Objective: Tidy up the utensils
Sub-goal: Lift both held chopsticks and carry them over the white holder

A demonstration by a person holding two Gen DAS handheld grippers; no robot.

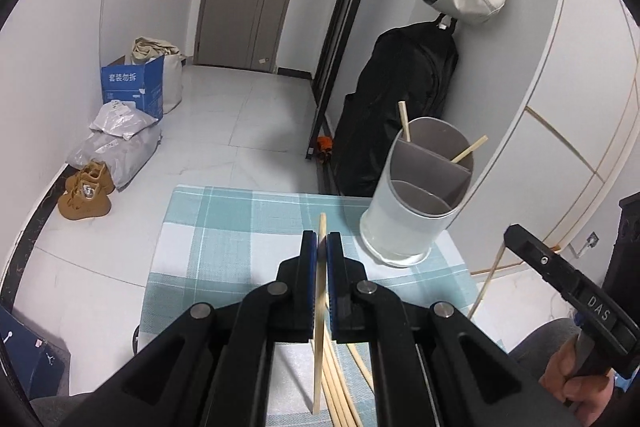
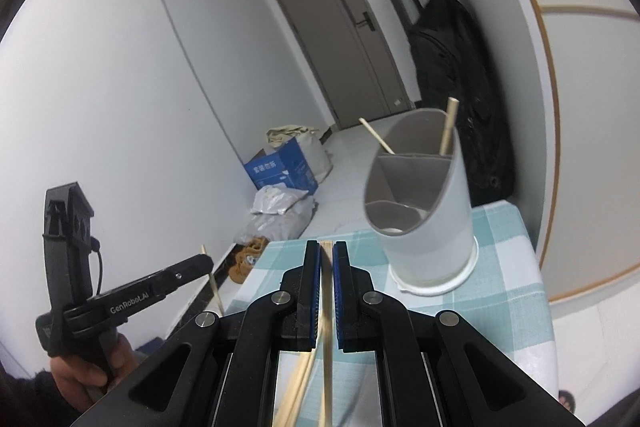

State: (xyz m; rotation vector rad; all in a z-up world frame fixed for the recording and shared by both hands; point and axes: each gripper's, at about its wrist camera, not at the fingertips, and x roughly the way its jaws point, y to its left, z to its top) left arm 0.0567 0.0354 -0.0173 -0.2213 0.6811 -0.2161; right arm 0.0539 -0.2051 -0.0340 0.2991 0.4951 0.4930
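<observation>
Right now each hand-held gripper is closed down to a sliver on one wooden chopstick. The left hand-held gripper (image 1: 322, 241) sits at the lower centre of its view with the left chopstick (image 1: 319, 311) pinched between its blue pads, the tip poking up just past them. The right hand-held gripper (image 2: 327, 249) pinches the right chopstick (image 2: 327, 311) the same way, low in the centre of its own view.

Under both grippers, at the bottom edge of each view, loose chopsticks (image 1: 340, 383) lie in a small bundle on the bench (image 1: 224, 239), which wears a teal plaid cloth. Further out, toward the right of each view, the divided white holder (image 1: 404, 219) stands upright on the cloth near the far edge. Two chopsticks (image 1: 405, 121) already lean in its rear compartment; the front compartments look empty, though their floors are only partly visible.

So the job seems early: two sticks stowed, two more lifted and apparently bound for the holder, and several left on the bench to gather. No spoons or forks are visible.
</observation>
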